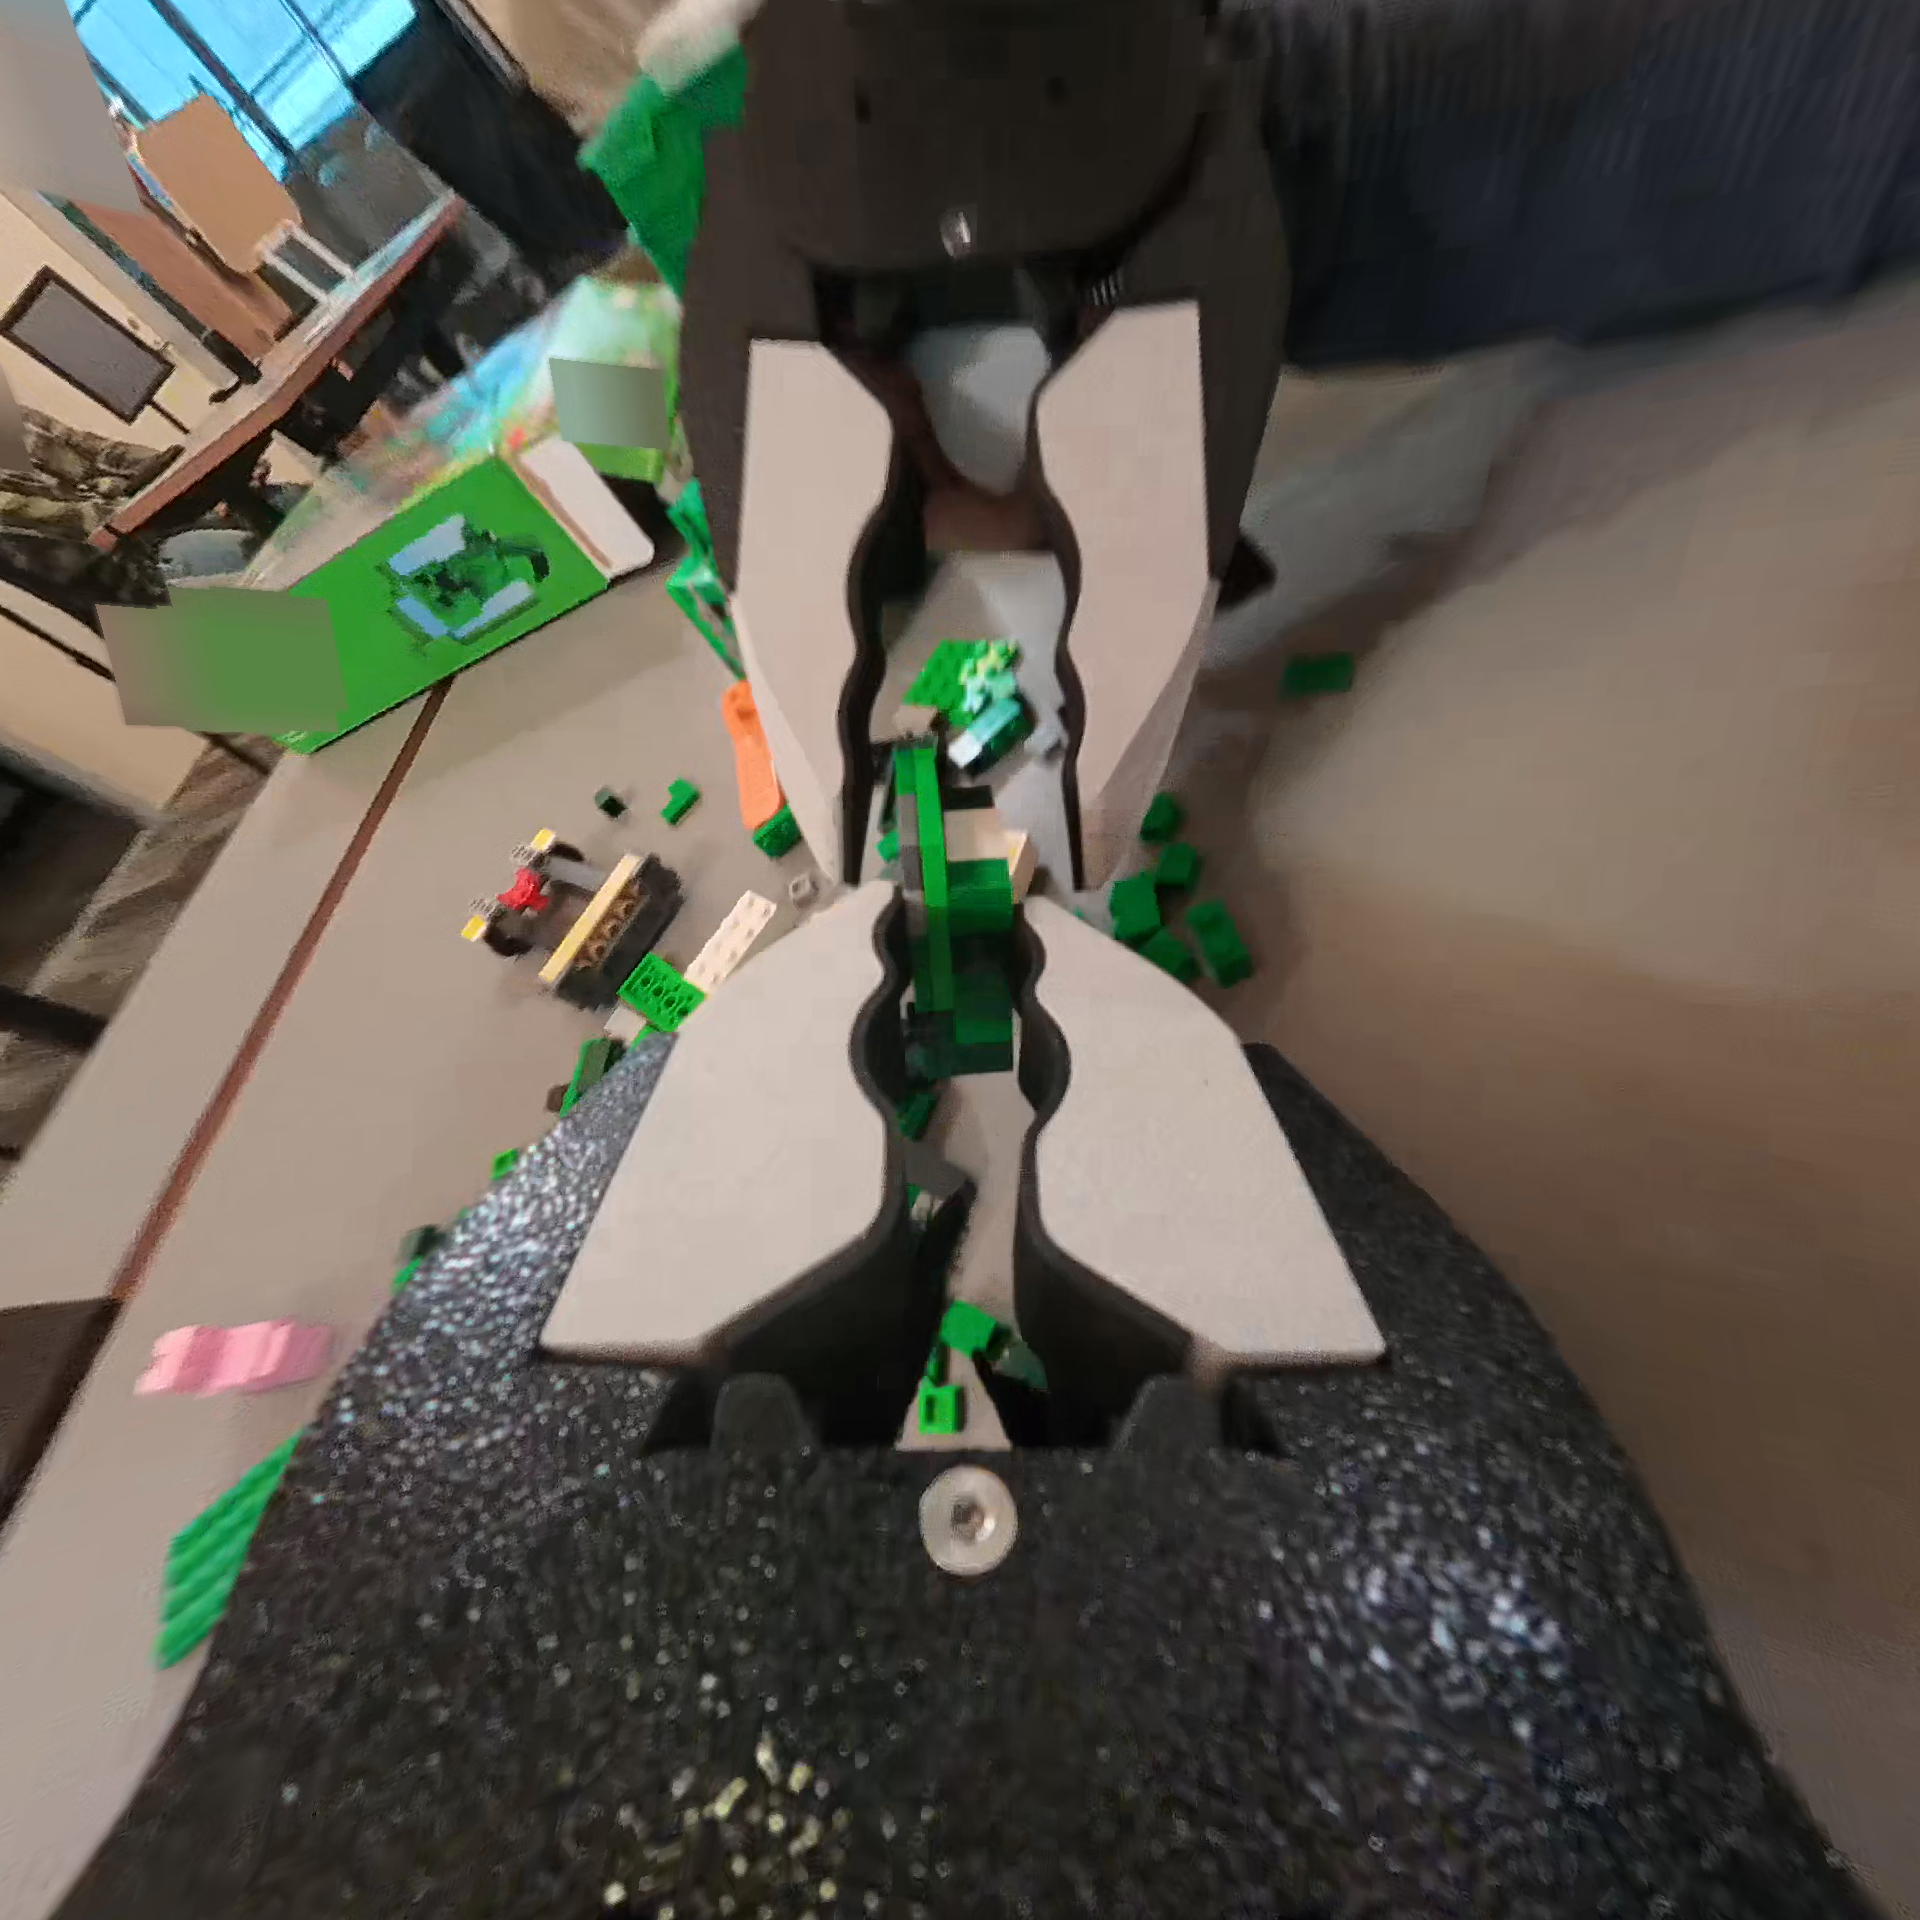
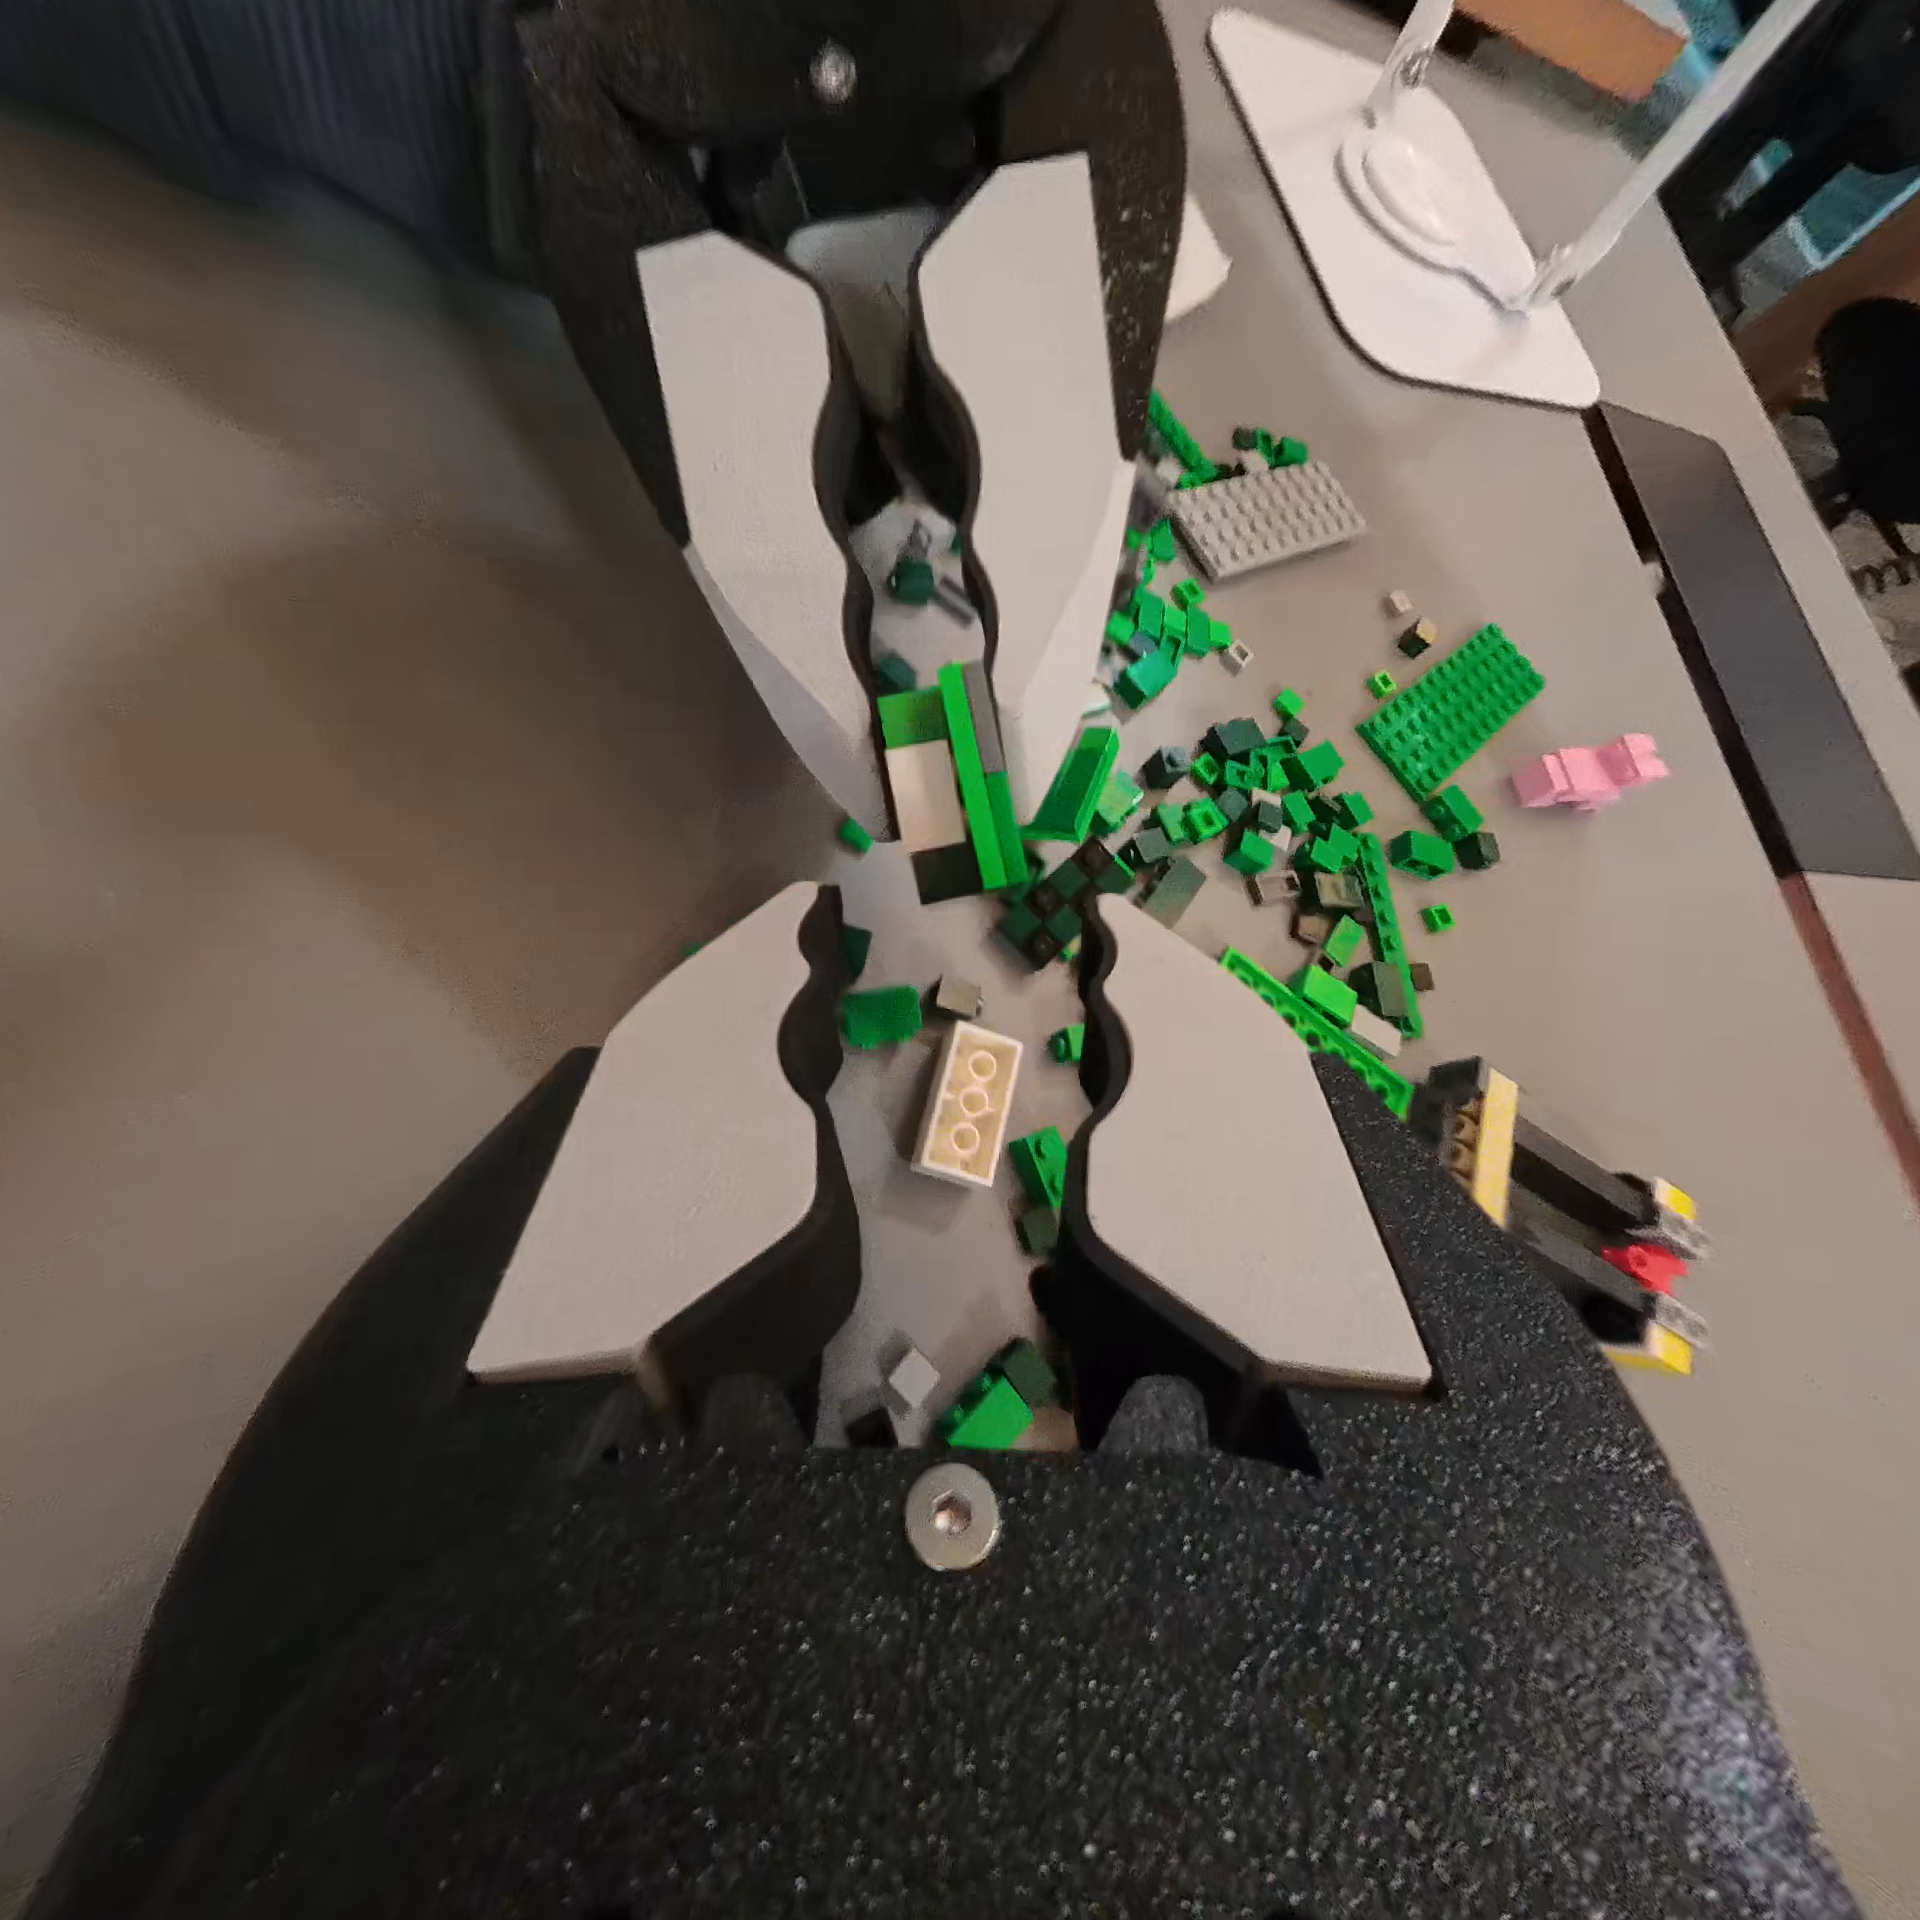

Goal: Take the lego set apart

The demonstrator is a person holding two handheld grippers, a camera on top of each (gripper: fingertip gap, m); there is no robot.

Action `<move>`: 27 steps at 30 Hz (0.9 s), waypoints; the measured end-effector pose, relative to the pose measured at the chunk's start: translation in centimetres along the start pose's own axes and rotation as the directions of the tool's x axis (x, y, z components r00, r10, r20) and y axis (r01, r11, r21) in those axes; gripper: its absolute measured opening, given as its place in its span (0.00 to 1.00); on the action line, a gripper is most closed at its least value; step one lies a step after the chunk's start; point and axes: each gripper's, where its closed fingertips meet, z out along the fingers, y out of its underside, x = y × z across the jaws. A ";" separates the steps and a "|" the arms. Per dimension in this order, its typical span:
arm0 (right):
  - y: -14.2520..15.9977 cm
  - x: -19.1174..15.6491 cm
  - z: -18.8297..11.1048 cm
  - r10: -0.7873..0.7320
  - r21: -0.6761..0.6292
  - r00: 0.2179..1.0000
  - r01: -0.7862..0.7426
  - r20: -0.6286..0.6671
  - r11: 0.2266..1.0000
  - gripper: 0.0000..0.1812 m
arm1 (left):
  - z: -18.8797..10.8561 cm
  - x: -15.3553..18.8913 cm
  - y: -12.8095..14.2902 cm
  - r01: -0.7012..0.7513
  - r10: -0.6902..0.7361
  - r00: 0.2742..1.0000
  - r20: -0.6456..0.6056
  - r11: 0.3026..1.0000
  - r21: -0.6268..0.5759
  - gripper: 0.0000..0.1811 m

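Gripping one end of the green, white and dark brick stack (image 1: pixel 951 914), the left gripper (image 1: pixel 956 925) faces the right gripper (image 1: pixel 961 873) tip to tip; a firm pinch and a bending twist would likely split the smooth, studded plastic.

From the right wrist view, the right gripper (image 2: pixel 956 914) stands apart, just short of the stack (image 2: pixel 951 784), which the left gripper (image 2: pixel 940 774) holds, with glossy loose bricks (image 2: pixel 1278 800) and a cream three-stud brick (image 2: pixel 966 1101) on the matte grey table (image 2: pixel 1579 1039) below.

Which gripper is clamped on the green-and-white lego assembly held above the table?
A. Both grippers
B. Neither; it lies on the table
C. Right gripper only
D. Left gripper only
D: the left gripper has its fingers closed against the green-and-white lego assembly, while the right gripper stands open just short of it, gripping nothing.
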 end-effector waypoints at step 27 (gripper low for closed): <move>-1.8 -2.6 0.1 -0.171 0.052 0.982 0.167 0.082 0.985 0.10 | -1.8 2.1 -0.8 0.085 -0.059 0.969 -0.242 0.992 0.097 0.09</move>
